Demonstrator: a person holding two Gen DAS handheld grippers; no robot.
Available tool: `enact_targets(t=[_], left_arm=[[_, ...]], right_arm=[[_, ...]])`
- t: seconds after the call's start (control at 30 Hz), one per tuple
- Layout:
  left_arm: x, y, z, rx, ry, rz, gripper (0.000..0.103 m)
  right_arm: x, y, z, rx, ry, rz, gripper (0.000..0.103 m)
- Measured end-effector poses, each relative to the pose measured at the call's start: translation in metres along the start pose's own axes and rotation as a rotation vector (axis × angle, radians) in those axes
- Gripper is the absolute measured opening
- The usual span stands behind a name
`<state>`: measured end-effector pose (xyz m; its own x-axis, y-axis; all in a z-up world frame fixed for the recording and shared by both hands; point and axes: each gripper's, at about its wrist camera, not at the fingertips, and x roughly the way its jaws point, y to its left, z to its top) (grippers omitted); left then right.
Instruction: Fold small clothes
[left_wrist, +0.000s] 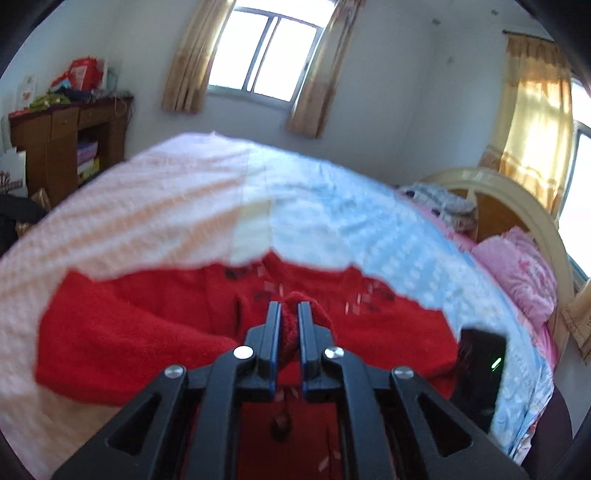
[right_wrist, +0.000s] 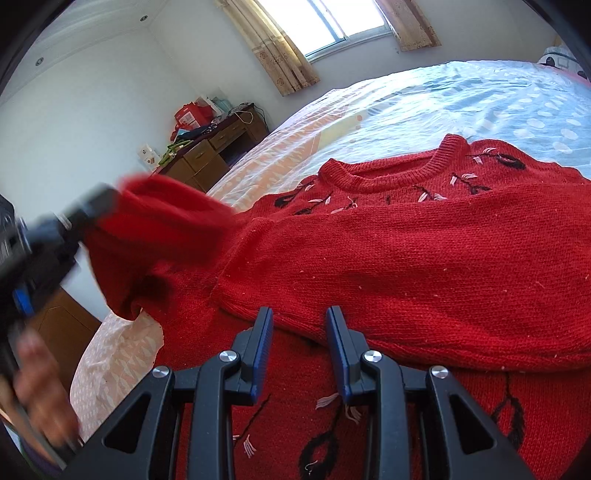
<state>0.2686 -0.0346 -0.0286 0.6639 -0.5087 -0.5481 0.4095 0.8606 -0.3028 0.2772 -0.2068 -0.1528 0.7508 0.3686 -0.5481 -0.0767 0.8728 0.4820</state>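
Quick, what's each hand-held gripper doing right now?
Left hand-held gripper: shut on the sleeve of the red knitted sweater.
Right hand-held gripper: open, holding nothing, above the sweater.

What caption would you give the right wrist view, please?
Left gripper lifts the red sweater's sleeve off the bed; right gripper hovers open.

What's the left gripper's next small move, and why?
Probably carry the sleeve across the sweater body. The left gripper is shut on its cuff, lifted off the bed; the other sleeve already lies folded across.
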Motion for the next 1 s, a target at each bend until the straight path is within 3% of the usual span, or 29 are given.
enact_targets(t=[0.1,0.17,0.23,0.27,0.37,0.47,0.53,0.57,0.63,0.73,0.8,0.83,0.9,1.0], left_arm=[[0.015,-0.003,-0.032,-0.001,0.083,0.076,0.017],[0.004,-0.003,-0.053,0.001,0.093,0.105,0.034],[-0.013,0.005,-0.065,-0.037,0.061,0.140,0.074],[-0.023,0.011,-0.070,-0.061,0.035,0.165,0.079],[-0.045,0.034,-0.090,-0.147,-0.010,0.228,0.081],[-0.048,0.053,-0.109,-0.276,-0.025,0.172,0.081],[-0.047,0.057,-0.111,-0.294,-0.056,0.158,0.081],[-0.045,0.054,-0.111,-0.280,-0.055,0.169,0.081],[-0.040,0.048,-0.111,-0.245,-0.052,0.181,0.088],[-0.036,0.040,-0.111,-0.205,-0.040,0.202,0.094],[-0.033,0.039,-0.110,-0.201,-0.039,0.185,0.098],[-0.034,0.042,-0.112,-0.203,-0.041,0.178,0.099],[-0.038,0.045,-0.115,-0.208,-0.044,0.169,0.099],[-0.038,0.045,-0.117,-0.206,-0.046,0.171,0.099]], right_arm=[[0.000,-0.001,0.000,0.009,-0.001,0.007,0.031],[0.000,-0.003,0.000,0.017,0.000,0.014,0.031],[0.000,-0.004,0.000,0.024,0.000,0.020,0.031],[0.000,-0.005,0.000,0.028,0.001,0.022,0.031],[0.000,-0.008,0.003,0.052,0.014,0.037,0.031],[-0.005,-0.006,0.010,0.073,0.026,0.063,0.031],[-0.011,0.002,0.011,0.071,0.001,0.113,0.031],[-0.011,0.007,0.011,0.067,0.007,0.122,0.040],[0.001,0.023,0.011,0.021,0.069,0.065,0.057],[0.021,0.049,0.003,-0.130,0.110,-0.050,0.056],[0.026,0.064,-0.004,-0.226,0.105,-0.109,0.033],[0.030,0.070,-0.006,-0.261,0.126,-0.118,0.005],[0.031,0.076,-0.006,-0.293,0.125,-0.133,0.006],[0.011,0.085,0.008,-0.376,0.048,-0.150,0.006]])
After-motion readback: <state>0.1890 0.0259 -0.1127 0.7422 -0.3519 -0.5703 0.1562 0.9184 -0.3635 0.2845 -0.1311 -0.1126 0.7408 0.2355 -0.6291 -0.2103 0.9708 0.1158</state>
